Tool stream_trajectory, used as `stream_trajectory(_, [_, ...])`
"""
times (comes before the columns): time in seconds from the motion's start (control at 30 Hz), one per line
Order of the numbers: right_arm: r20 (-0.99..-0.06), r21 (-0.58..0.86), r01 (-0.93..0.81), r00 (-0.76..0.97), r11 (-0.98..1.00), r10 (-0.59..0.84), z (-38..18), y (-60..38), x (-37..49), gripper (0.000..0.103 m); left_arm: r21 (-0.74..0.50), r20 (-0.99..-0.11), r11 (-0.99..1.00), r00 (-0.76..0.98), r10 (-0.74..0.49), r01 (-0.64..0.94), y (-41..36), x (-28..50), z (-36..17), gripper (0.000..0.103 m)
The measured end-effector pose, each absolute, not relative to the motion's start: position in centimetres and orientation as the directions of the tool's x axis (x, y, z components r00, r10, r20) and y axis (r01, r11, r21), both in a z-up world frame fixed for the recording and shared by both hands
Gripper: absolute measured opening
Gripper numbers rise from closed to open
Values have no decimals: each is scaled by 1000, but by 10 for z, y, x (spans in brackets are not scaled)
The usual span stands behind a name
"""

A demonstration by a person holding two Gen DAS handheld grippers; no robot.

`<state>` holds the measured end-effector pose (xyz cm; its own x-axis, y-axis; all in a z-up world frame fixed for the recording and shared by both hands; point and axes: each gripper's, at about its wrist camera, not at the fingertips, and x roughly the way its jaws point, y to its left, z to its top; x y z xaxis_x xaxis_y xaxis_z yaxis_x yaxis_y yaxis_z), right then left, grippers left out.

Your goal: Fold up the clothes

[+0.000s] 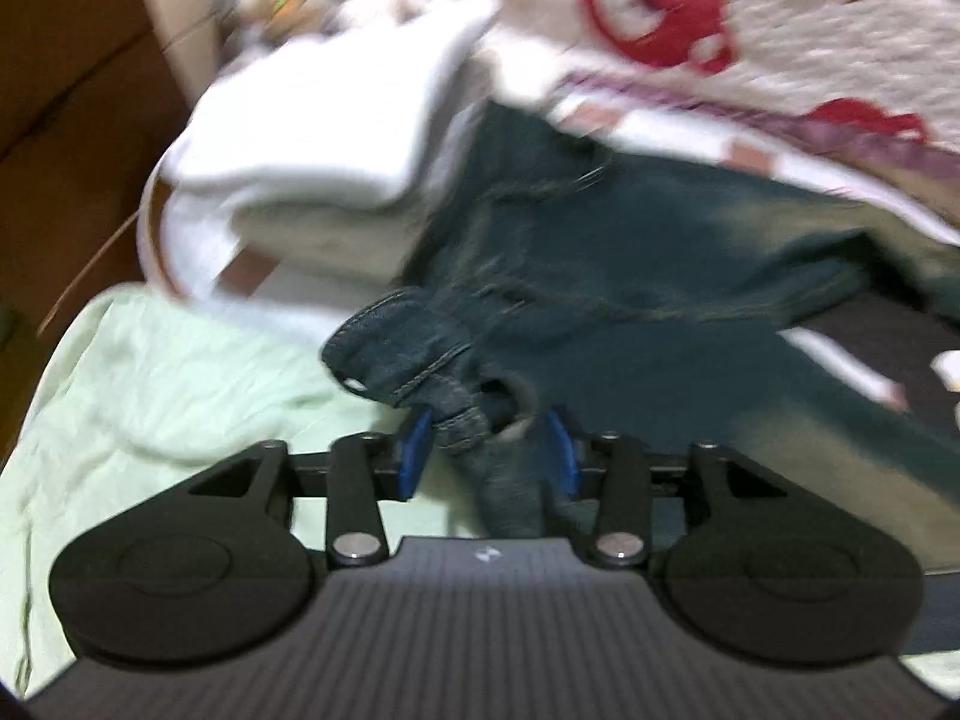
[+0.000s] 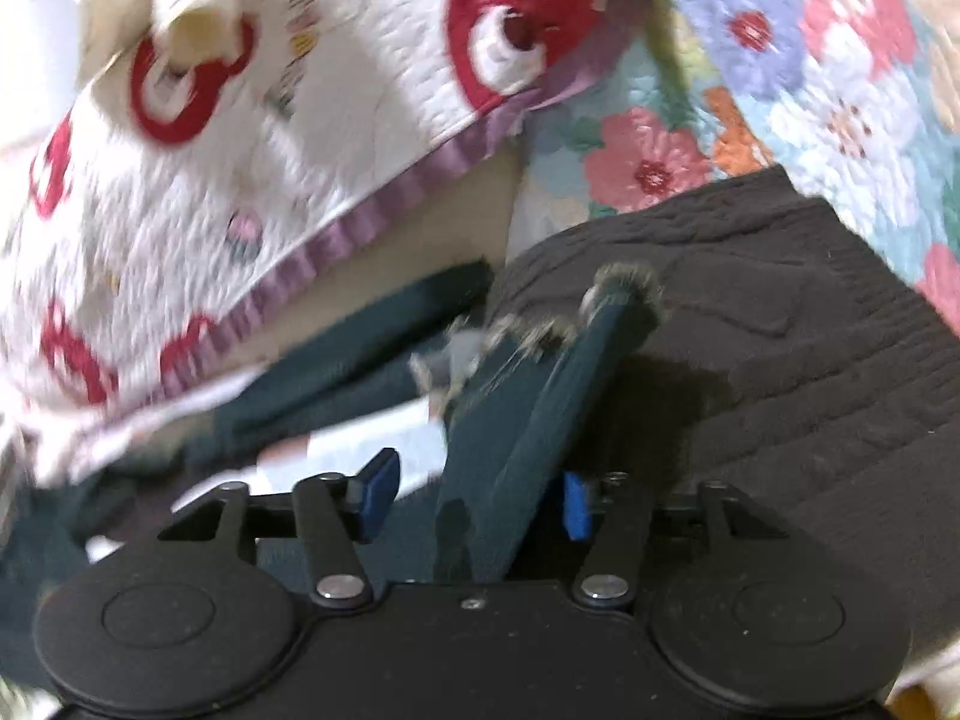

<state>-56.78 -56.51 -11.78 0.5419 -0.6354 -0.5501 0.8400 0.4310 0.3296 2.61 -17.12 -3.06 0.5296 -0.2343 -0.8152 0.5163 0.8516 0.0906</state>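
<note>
Dark blue jeans (image 1: 600,276) lie crumpled across the bed, faded at the legs. My left gripper (image 1: 489,450) has its blue pads (image 1: 417,450) around the bunched waistband (image 1: 408,354), with denim filling the gap. In the right wrist view my right gripper (image 2: 474,495) stands wide, and a frayed jeans leg end (image 2: 540,396) runs up between its blue pads (image 2: 378,489), against the right pad only. The left pad does not touch the cloth. Both views are motion-blurred.
A white folded cloth (image 1: 312,120) lies left of the jeans. A pale green sheet (image 1: 162,384) covers the near left. A white quilt with red shapes (image 2: 240,138) lies behind. A dark brown blanket (image 2: 780,348) and floral quilt (image 2: 810,72) lie right.
</note>
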Motion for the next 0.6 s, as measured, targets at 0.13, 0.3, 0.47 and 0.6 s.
stream_trajectory(0.13, [-493, 329, 819, 574, 470, -654, -105, -579, -564, 6, 47, -857, 796, 434, -278, 604, -210, 0, -53, 44])
stream_trajectory(0.3, [-320, 236, 826, 564, 512, -761, -62, -545, -584, 5, -17, -898, 715, 304, -318, 699, -258, -32, -81, 44])
stream_trajectory(0.47, [-411, 228, 880, 474, 416, -778, -97, -544, -611, 4, -90, -925, 624, 167, -342, 777, -306, -65, -109, 44])
stream_trajectory(0.6, [-428, 331, 867, 489, 372, -760, -112, -548, -624, 4, -154, -931, 573, 75, -356, 805, -337, -84, -125, 44])
